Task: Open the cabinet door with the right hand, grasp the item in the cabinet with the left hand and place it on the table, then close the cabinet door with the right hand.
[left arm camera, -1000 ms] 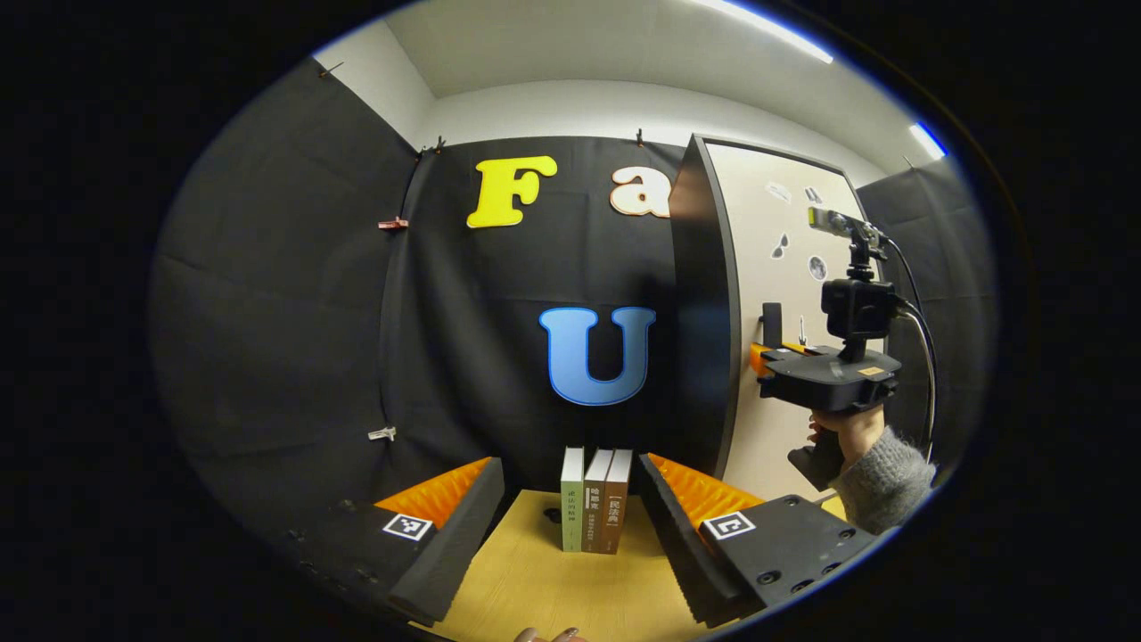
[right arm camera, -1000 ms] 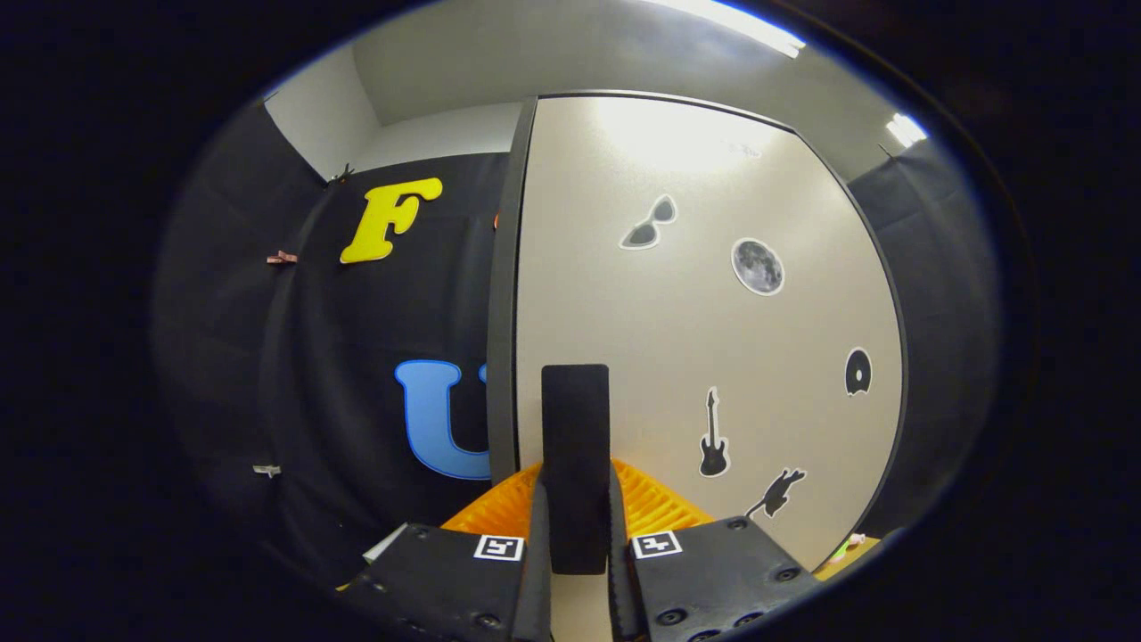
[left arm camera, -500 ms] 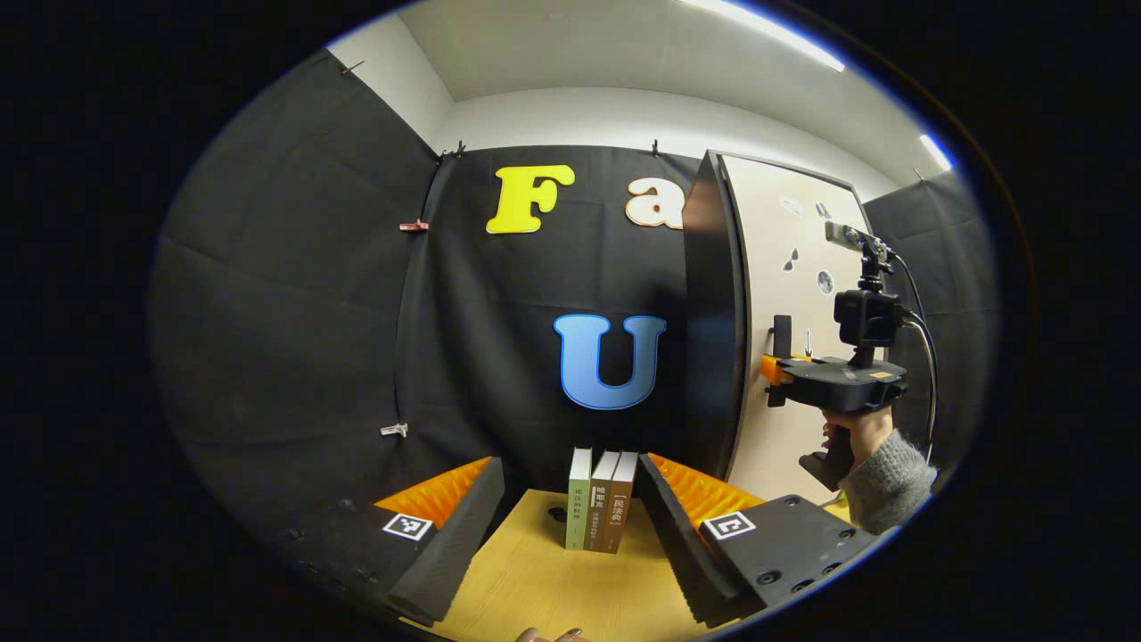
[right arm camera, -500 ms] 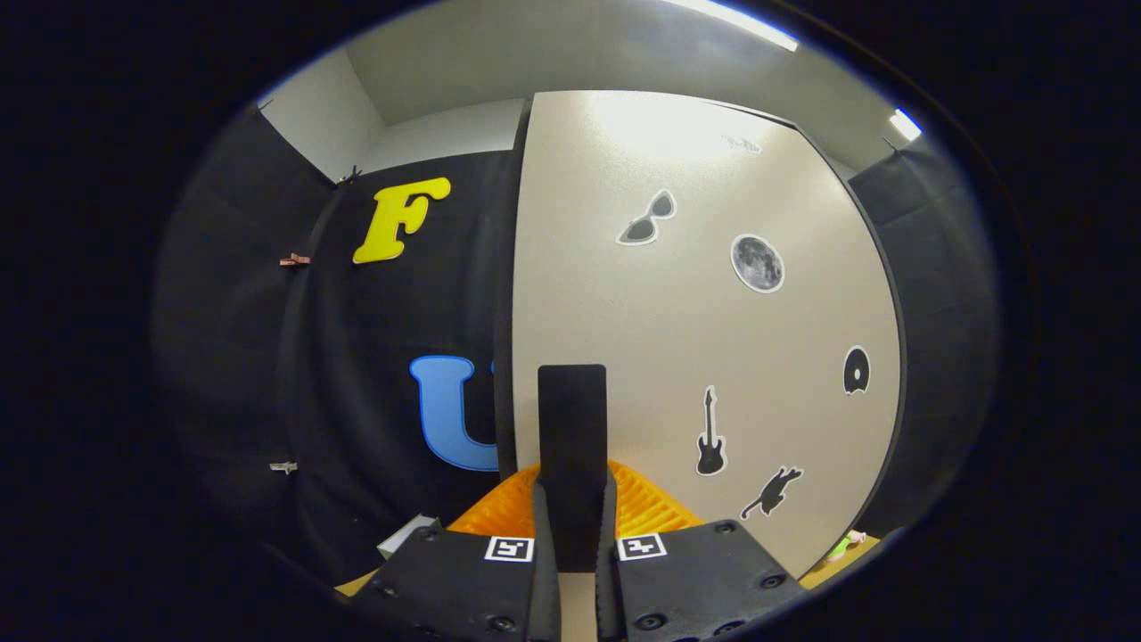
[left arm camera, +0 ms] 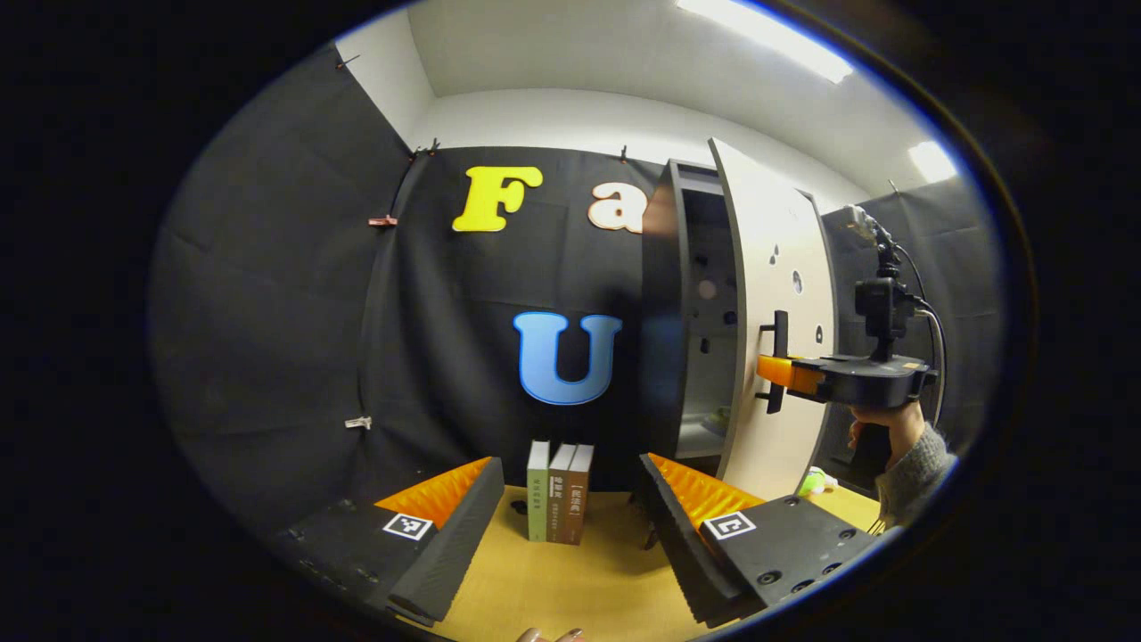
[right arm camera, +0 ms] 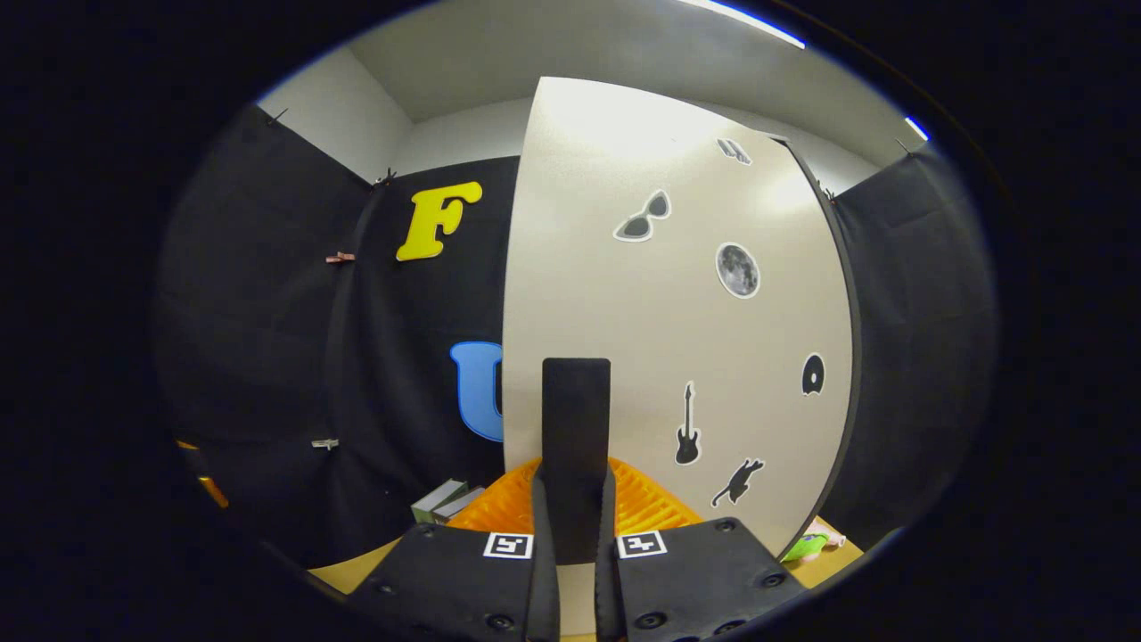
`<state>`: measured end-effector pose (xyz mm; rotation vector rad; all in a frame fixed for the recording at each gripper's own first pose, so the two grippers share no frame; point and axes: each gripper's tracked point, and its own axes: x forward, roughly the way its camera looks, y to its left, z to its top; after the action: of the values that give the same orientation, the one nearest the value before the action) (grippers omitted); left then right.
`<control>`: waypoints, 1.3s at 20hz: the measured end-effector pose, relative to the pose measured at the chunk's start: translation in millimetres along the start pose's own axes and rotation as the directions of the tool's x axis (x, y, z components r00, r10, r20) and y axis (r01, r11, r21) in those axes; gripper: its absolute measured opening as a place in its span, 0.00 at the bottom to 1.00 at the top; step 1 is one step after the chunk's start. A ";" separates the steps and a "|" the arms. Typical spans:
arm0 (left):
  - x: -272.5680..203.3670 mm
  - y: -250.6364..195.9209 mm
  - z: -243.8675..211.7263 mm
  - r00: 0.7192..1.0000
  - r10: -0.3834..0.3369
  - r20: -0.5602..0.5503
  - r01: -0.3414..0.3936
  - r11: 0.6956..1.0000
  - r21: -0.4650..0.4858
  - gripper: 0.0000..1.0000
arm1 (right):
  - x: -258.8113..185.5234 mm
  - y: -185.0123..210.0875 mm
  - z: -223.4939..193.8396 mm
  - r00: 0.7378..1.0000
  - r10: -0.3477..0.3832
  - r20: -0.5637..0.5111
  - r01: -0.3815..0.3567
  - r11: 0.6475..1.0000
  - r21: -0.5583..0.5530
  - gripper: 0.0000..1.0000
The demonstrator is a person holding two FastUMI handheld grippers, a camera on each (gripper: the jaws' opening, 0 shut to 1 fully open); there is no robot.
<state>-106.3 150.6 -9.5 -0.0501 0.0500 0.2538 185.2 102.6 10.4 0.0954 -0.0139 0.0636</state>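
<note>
While right tool (right arm camera: 576,544) clenches door handle (right arm camera: 576,446), left tool (left arm camera: 570,499) gapes; door (right arm camera: 677,339) ajar; handle at 12 could slip if yanked.

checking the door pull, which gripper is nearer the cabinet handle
Right. The right gripper has its jaws shut on the handle; the left gripper hangs open over the table, well short of the cabinet.

Overhead strip lighting, dark booth, heavy fisheye bend.

I see ceiling light strips (left arm camera: 767,31) blown out white, a glare patch high on the pale cabinet door (right arm camera: 624,125), and the cabinet interior (left arm camera: 709,312) in shadow. Straight edges bow toward the rim of both views; the bench (left arm camera: 570,580) is evenly lit and sharp.
</note>
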 end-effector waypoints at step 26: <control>57.0 -244.0 -10.0 0.870 -0.493 -0.014 0.493 0.870 -0.020 0.94 | -75.7 -68.8 15.2 0.997 -0.065 -0.043 0.064 0.998 -0.022 0.18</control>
<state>9.9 -71.5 -12.1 -0.0798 0.0521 -0.2618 114.0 28.0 17.7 0.0735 0.0325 0.0008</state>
